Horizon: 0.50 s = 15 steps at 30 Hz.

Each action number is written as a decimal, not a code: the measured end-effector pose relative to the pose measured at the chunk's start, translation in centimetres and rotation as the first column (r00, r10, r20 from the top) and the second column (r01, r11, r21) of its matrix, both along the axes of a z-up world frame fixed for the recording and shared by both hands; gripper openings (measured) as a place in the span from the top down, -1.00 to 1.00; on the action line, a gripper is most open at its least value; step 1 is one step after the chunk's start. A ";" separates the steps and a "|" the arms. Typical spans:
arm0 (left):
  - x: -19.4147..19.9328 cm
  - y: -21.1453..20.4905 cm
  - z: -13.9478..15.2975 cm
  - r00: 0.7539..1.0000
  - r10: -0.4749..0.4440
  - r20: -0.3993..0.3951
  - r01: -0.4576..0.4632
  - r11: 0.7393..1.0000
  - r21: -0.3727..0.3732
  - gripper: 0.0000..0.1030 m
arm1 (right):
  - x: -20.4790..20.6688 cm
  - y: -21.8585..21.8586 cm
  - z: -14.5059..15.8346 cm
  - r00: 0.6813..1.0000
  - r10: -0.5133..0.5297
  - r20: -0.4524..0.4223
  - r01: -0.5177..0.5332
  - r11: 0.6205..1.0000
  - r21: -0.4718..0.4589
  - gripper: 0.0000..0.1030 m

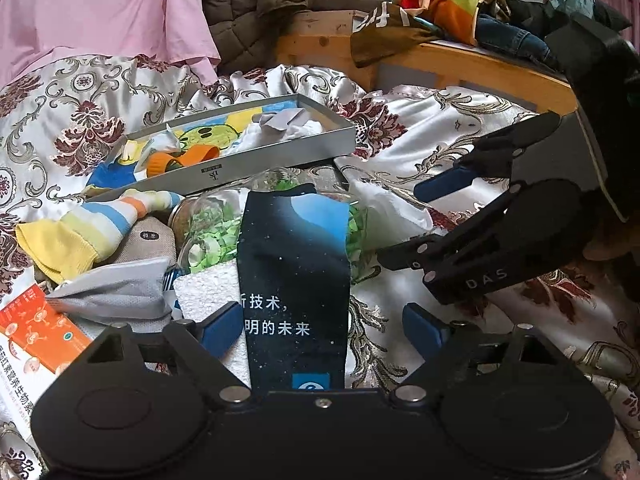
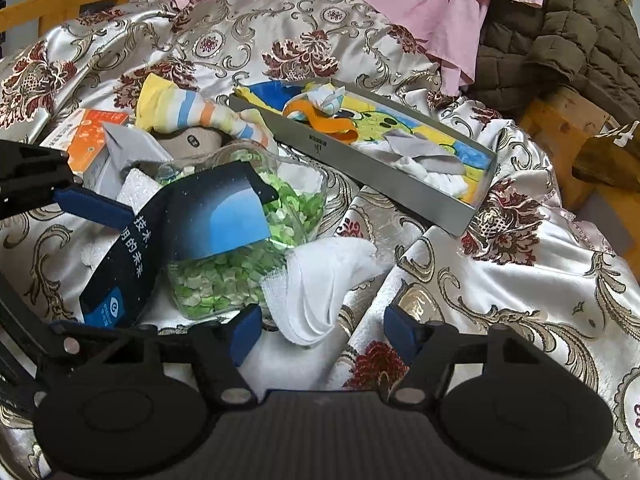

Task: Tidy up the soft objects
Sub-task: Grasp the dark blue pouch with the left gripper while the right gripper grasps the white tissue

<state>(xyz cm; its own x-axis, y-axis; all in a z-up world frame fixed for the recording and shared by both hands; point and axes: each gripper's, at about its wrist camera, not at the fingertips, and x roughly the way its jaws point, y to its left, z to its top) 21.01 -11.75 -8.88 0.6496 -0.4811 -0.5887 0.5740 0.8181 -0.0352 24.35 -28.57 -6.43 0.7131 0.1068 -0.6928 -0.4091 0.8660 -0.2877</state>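
Observation:
A grey tray (image 1: pixel 280 156) (image 2: pixel 380 172) lies on the bed with cloths and an orange piece inside. A striped sock (image 1: pixel 92 228) (image 2: pixel 188 112), a grey cloth (image 1: pixel 116 292) and a white cloth (image 2: pixel 320 280) (image 1: pixel 396 208) lie around a clear jar of green bits (image 1: pixel 212 236) (image 2: pixel 240 276). A dark blue printed card (image 1: pixel 294 280) (image 2: pixel 192 224) leans over the jar, between my left gripper's fingers. My left gripper (image 1: pixel 324 330) is open around the card's lower part. My right gripper (image 2: pixel 322 330) is open just above the white cloth's near edge.
A floral satin bedspread (image 2: pixel 500 280) covers the bed. An orange box (image 1: pixel 36 328) sits at the left. A wooden bed frame (image 1: pixel 460 64) with piled clothes, a pink sheet (image 1: pixel 100 8) and a brown quilted jacket (image 1: pixel 248 12) stand behind.

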 end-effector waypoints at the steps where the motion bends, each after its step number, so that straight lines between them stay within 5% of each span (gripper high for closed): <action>1: 0.0 0.0 0.0 1.000 0.004 0.001 -0.004 1.000 -0.001 -0.67 | 0.0 0.0 0.0 1.000 0.001 0.000 -0.001 1.000 -0.001 -0.30; 5: 0.0 -0.2 0.0 1.000 0.021 0.024 -0.021 1.000 0.010 -0.60 | -0.1 0.1 0.1 1.000 -0.002 0.004 0.002 1.000 0.003 -0.17; 15: -0.2 -0.4 0.3 0.994 0.069 0.081 -0.072 0.997 0.036 -0.02 | 0.1 0.0 0.3 1.000 -0.013 -0.001 0.013 1.000 0.022 -0.08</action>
